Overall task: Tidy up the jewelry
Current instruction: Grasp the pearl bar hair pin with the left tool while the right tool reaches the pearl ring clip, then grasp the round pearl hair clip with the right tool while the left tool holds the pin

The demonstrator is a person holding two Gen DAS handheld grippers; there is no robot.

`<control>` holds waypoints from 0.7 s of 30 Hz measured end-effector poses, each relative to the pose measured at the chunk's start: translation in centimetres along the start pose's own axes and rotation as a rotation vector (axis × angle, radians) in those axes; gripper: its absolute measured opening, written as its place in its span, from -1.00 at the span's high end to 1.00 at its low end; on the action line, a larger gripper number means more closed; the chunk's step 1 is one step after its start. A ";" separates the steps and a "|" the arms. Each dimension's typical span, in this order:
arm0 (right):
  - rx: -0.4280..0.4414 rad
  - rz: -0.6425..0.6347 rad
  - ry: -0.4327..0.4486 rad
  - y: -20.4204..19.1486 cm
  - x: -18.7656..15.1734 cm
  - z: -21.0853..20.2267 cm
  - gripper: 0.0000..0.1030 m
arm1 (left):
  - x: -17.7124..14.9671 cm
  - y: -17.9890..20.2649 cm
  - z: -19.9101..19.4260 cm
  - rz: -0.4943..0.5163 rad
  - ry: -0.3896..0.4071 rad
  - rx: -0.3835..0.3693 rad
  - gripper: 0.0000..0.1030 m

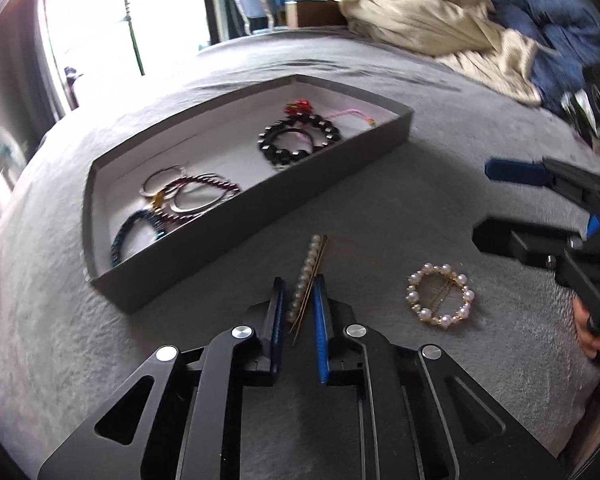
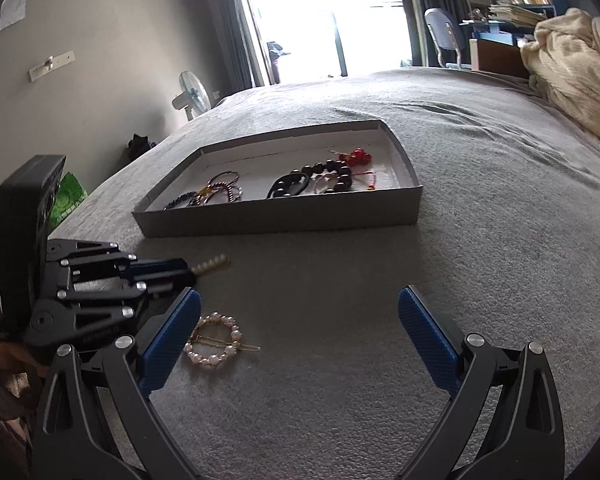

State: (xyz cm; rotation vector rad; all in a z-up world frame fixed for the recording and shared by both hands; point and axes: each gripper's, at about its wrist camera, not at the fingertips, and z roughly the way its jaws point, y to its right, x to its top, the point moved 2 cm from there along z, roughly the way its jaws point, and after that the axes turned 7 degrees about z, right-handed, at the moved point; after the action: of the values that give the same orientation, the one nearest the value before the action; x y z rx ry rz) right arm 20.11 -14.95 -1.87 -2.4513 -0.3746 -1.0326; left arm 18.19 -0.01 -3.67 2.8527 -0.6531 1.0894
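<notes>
A straight pearl hair pin [image 1: 309, 276] lies on the grey bed cover between the narrowed fingers of my left gripper [image 1: 300, 286]; I cannot tell if the pads press it. Its tip also shows in the right wrist view [image 2: 212, 264], past the left gripper [image 2: 180, 270]. A round pearl hair clip [image 1: 440, 295] lies to the right, also seen in the right wrist view [image 2: 216, 340]. A grey box [image 1: 260, 216] [image 2: 284, 216] holds a black bead bracelet [image 1: 300, 140], several bangles [image 1: 188, 196] and a red charm [image 2: 356, 157]. My right gripper [image 2: 300, 304] is open and empty above the cover.
A cream blanket [image 1: 428, 12] and a blue duvet [image 1: 552, 28] are piled at the far right of the bed. A fan [image 2: 192, 92], a chair [image 2: 444, 36] and a cluttered desk [image 2: 512, 4] stand beyond the bed by the bright window.
</notes>
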 end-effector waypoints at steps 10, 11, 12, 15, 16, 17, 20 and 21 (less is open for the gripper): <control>0.048 -0.117 -0.091 -3.3 -1.3 1.4 -0.72 | -1.7 -1.5 -1.3 -0.122 0.023 -0.009 0.76; 0.048 -0.130 -0.106 -3.7 -1.4 1.7 -0.69 | -1.8 -1.5 -1.4 -0.124 0.023 -0.010 0.76; 0.048 -0.141 -0.121 -4.0 -1.6 2.0 -0.64 | -1.9 -1.4 -1.5 -0.124 0.024 -0.009 0.76; 0.039 -0.169 -0.155 -4.8 -2.0 2.8 -0.54 | -1.8 -1.4 -1.6 -0.121 0.022 -0.008 0.74; 0.031 -0.179 -0.163 -5.1 -2.2 3.0 -0.53 | -1.7 -1.5 -1.4 -0.118 0.020 -0.007 0.68; 0.025 -0.187 -0.168 -5.3 -2.2 3.1 -0.52 | -1.6 -1.5 -1.3 -0.115 0.017 -0.003 0.65; 0.017 -0.181 -0.177 -5.0 -2.3 3.4 -0.51 | -1.1 -1.3 -0.9 -0.102 0.007 0.007 0.55; 0.016 -0.176 -0.179 -4.9 -2.4 3.4 -0.51 | -0.8 -1.3 -0.7 -0.093 0.003 0.008 0.53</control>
State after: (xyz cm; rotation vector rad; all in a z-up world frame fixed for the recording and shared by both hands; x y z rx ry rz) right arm 18.53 -9.14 -4.24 -2.5390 -0.6641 -0.8755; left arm 17.75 1.56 -3.50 2.8555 -0.5112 1.0846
